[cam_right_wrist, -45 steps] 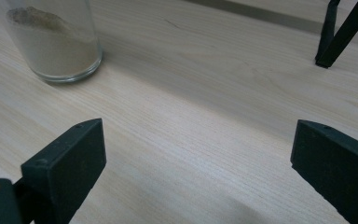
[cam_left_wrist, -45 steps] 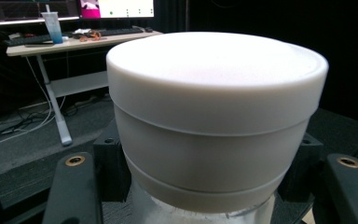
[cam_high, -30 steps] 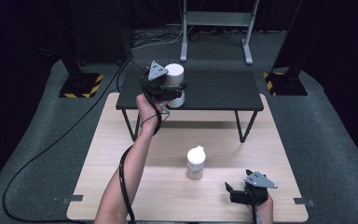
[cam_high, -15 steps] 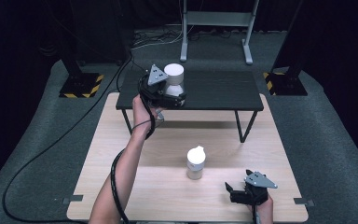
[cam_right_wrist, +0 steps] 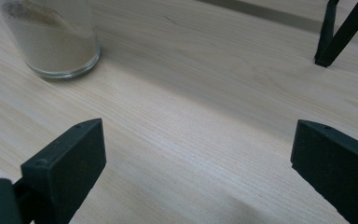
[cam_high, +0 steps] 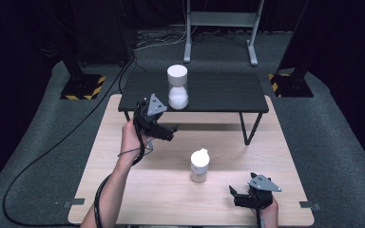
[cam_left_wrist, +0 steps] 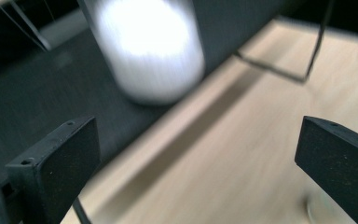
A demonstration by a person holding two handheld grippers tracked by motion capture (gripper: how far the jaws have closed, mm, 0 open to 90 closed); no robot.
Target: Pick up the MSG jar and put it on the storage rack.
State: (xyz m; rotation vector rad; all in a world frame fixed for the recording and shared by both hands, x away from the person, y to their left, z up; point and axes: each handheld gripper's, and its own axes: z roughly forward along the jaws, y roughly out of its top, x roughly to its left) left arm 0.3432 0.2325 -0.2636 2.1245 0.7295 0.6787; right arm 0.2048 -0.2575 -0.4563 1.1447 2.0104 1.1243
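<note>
With both grippers, left gripper (cam_high: 164, 134) and right gripper (cam_high: 240, 195), open and empty, the hourglass-shaped white container (cam_high: 177, 88) on the black shelf (cam_high: 228, 92) looks rigid, smooth, top-heavy: grip its narrow waist.

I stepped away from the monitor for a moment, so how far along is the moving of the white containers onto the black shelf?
Done: one white container stands on the black shelf, and the left gripper has let go of it, jaws just opened, nothing between them. In hand: nothing; the right gripper rests open on the wooden table. Left, probably: the white-lidded jar standing on the table, untouched.
</note>
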